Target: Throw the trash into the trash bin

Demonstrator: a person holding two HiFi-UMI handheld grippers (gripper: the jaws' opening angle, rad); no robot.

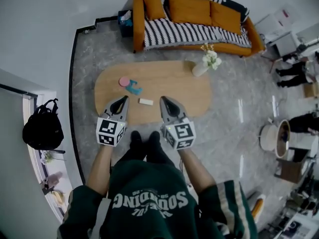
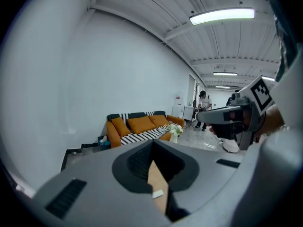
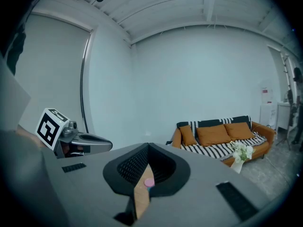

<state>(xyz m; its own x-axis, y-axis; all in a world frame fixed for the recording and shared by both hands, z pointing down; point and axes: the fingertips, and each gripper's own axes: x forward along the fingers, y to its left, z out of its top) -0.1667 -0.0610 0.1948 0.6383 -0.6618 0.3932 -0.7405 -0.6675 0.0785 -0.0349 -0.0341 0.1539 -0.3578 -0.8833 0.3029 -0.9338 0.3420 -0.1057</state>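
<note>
Trash: three small bits are seen on the oval wooden table (image 1: 169, 83): a white scrap (image 1: 145, 101) nearest the front edge, and a teal piece (image 1: 133, 88) right beside a pink disc (image 1: 124, 81) further back on the left.
Handling: all three are guessed to be light and not fragile. The white scrap lies flat and low, so it's probably best pinched across its narrow width.
Left gripper (image 1: 123, 99): jaws brought together, nothing clamped, held over the table's near edge.
Right gripper (image 1: 163, 100): jaws closed too, empty, just right of the white scrap.
Bin: a small blue bin (image 1: 124, 19) is tucked at the left end of the orange sofa (image 1: 194, 29), well apart from the table.
Next: jaws would need opening first.
</note>
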